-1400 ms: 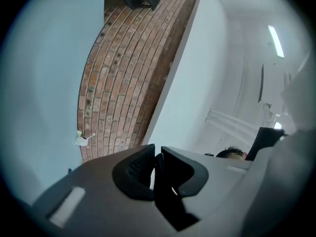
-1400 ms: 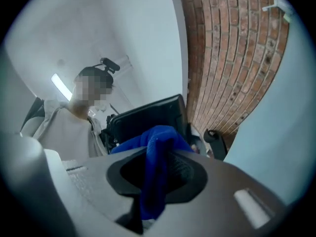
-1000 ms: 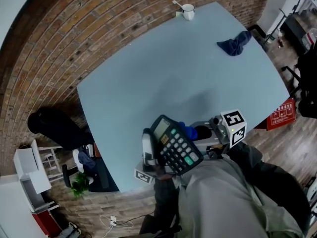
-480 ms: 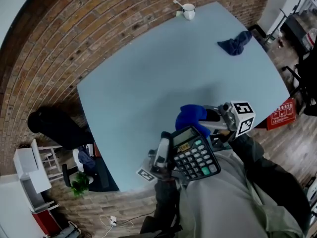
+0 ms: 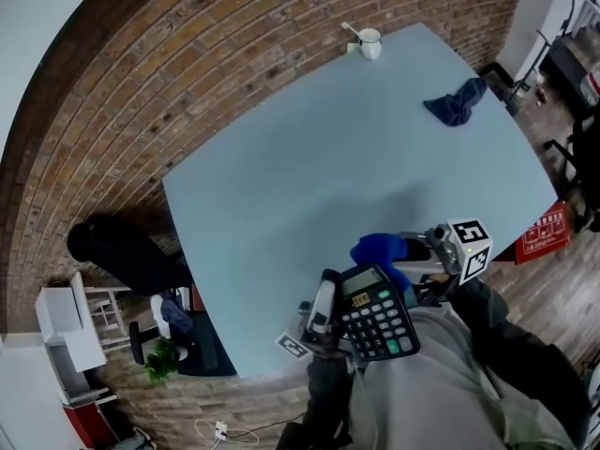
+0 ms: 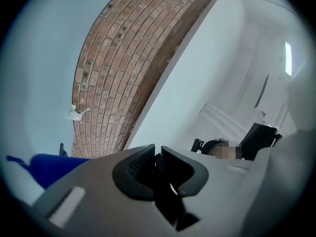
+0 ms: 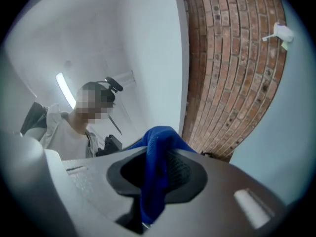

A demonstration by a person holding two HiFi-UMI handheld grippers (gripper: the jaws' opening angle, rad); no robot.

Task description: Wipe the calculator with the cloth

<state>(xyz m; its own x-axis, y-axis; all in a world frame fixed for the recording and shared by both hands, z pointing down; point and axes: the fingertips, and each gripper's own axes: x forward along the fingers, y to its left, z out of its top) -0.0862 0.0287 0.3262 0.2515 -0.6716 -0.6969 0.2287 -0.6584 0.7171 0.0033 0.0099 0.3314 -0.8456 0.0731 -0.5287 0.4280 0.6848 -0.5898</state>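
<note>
- Wiping was the step in hand, I think: the left gripper (image 6: 157,163) held the calculator (image 5: 377,312) up off the table (image 5: 309,157), and the right gripper (image 7: 157,174) held the blue cloth (image 5: 379,249) right by it.
- The left gripper's 2 jaws were almost together, pinched tight on the thin dark edge of the calculator.
- The right gripper's 2 jaws were squeezed on the cloth, which stuck up between them in a fold and hung down below.
- In the head view the calculator sat in the lower middle of the frame, keys facing up, with the left gripper on its left edge.
- The bunched cloth was just above the calculator's top edge in that view, by the screen. I could not tell if the 2 were touching.
- The next move, I think, called for bringing the cloth down onto the screen and keys and rubbing it across, with the left gripper holding the calculator steady.
- The grip was on only 1 thin edge, so a hard push could twist the calculator loose. A soft rub looked safer.
- A 2nd, darker cloth (image 5: 456,103) lay on the table in the upper right of the frame, well apart, and a white mug (image 5: 370,41) stood near the top edge. Neither was in use.
</note>
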